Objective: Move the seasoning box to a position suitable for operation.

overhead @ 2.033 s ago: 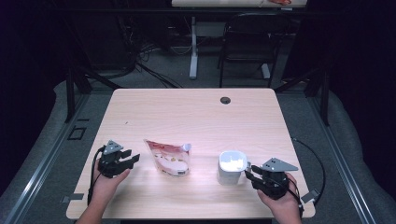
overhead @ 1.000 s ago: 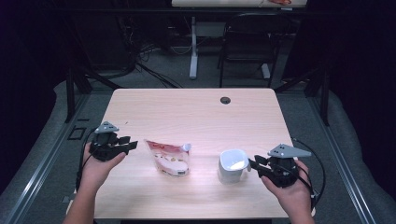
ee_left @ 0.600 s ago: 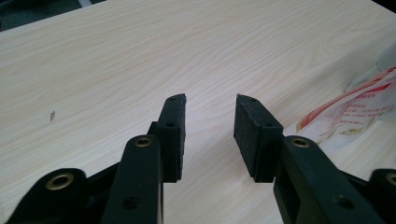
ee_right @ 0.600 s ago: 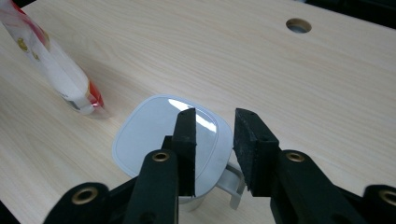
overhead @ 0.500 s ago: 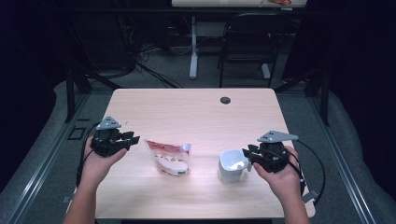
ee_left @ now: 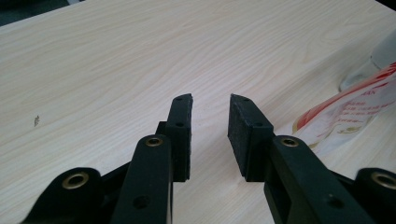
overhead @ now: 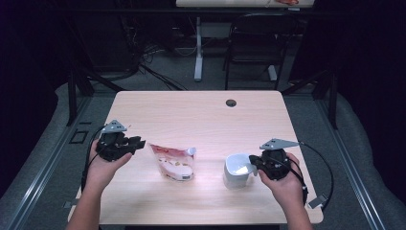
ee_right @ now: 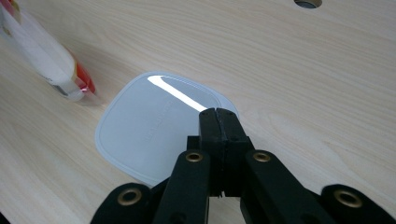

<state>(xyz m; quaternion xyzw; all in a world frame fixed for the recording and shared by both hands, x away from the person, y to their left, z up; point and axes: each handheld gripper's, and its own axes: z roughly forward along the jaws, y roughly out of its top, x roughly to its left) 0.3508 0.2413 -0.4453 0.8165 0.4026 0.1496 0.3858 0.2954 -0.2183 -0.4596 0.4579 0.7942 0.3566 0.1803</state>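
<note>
Pinching together, the jaws of the right gripper (ee_right: pixel 218 114) are pressing pad to pad right at the near rim of a white container (ee_right: pixel 156 126); whether a thin lip of that rim is caught between them cannot be told. In the high view this right gripper (overhead: pixel 253 165) is sitting against the white container (overhead: pixel 236 170), held by the right hand (overhead: pixel 285 184), with its cable looping off to the outer side. Farther out beyond the container, a red-and-white pouch (overhead: pixel 173 162) is lying flat on the wooden table (overhead: pixel 201 115), well apart from the closed jaws. Across the table, the left gripper (overhead: pixel 136 143) is hovering in the left hand (overhead: pixel 103 165); its jaws have just been closing yet are standing apart with nothing between them, bare wood showing in the gap. Just off to one side of the left gripper (ee_left: pixel 210 123), the pouch (ee_left: pixel 345 112) is lying near but untouched.
</note>
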